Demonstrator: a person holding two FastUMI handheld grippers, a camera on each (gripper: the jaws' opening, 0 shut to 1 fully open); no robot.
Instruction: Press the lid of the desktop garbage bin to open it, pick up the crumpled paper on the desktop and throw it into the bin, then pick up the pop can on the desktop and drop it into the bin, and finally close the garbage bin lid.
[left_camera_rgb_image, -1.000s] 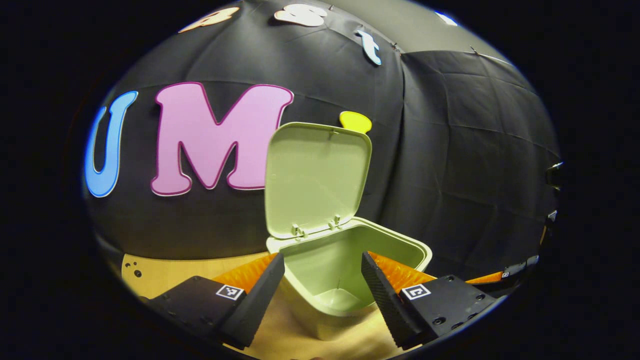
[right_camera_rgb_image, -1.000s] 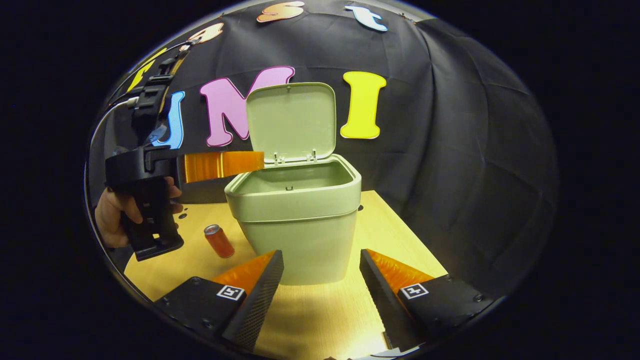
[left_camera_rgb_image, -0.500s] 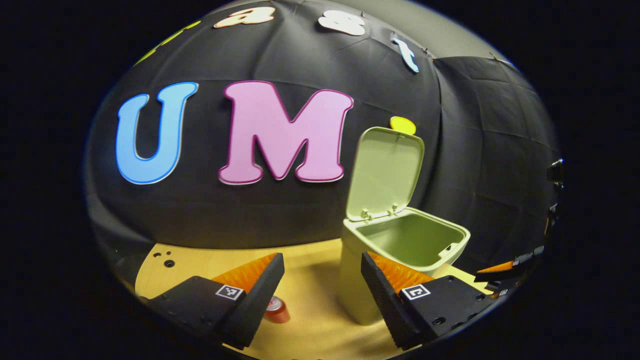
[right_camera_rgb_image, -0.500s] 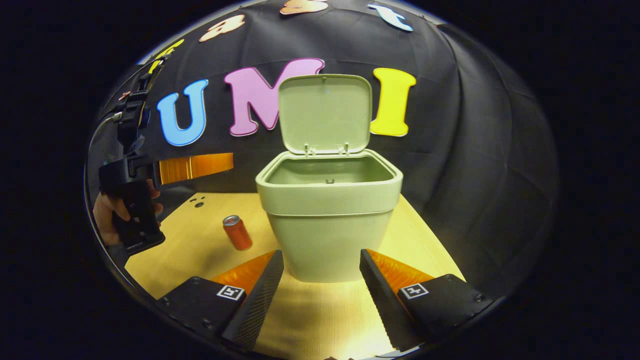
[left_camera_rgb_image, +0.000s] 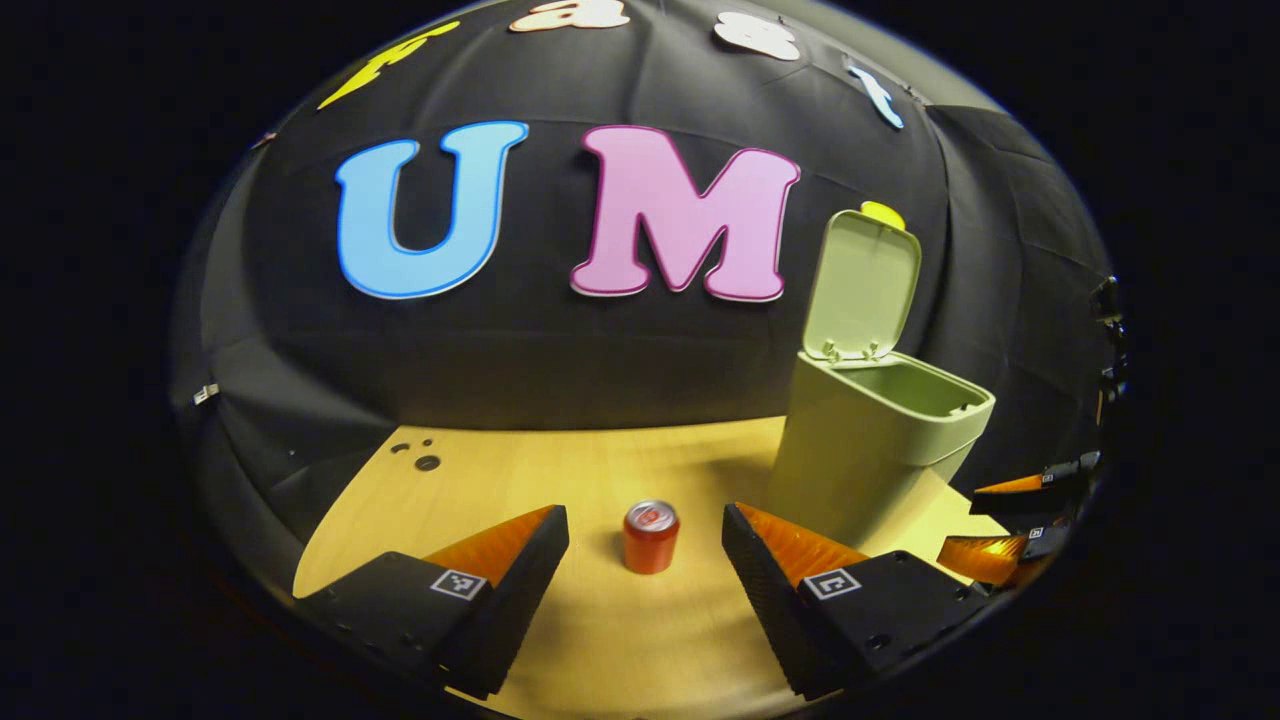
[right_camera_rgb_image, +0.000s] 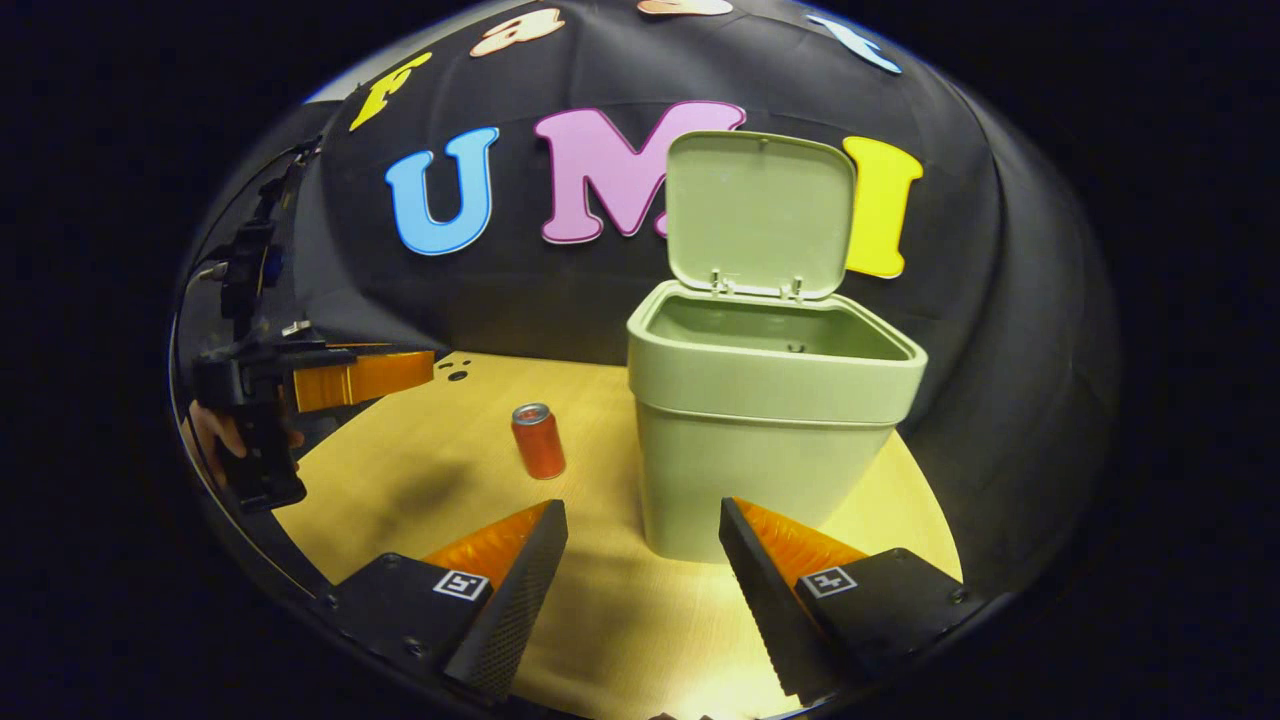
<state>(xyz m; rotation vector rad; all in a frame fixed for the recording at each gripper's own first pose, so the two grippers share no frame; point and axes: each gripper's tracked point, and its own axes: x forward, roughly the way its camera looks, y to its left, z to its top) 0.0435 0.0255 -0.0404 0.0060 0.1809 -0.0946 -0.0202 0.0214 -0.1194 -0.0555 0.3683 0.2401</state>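
Left tool (left_camera_rgb_image: 645, 545): fingers spread wide with nothing between them touching; it hangs above the worktop and looks straight at the pop can, which stands in the gap ahead of the tips
Left tool from the right gripper view (right_camera_rgb_image: 330, 378): off at the left edge, raised over the worktop, held by a hand (right_camera_rgb_image: 215, 440) at its grip; well apart from the can and the bin
Right tool (right_camera_rgb_image: 640, 560): fingers likewise spread, gripping nothing; it sits low over the near part of the worktop, facing the front of the bin
Pop can (left_camera_rgb_image: 651, 536): upright on the worktop, top rim showing; left of the bin and clear of it, touched by neither tool
Garbage bin (right_camera_rgb_image: 765, 430): pale green, standing on the worktop toward the right and back, close to the cloth wall
Lid (right_camera_rgb_image: 760, 215): swung up on its rear hinges, standing nearly upright, mouth of the bin open
Crumpled paper: cannot tell where it is
Worktop (right_camera_rgb_image: 430, 480): light wood, a few small dark holes near its far left corner
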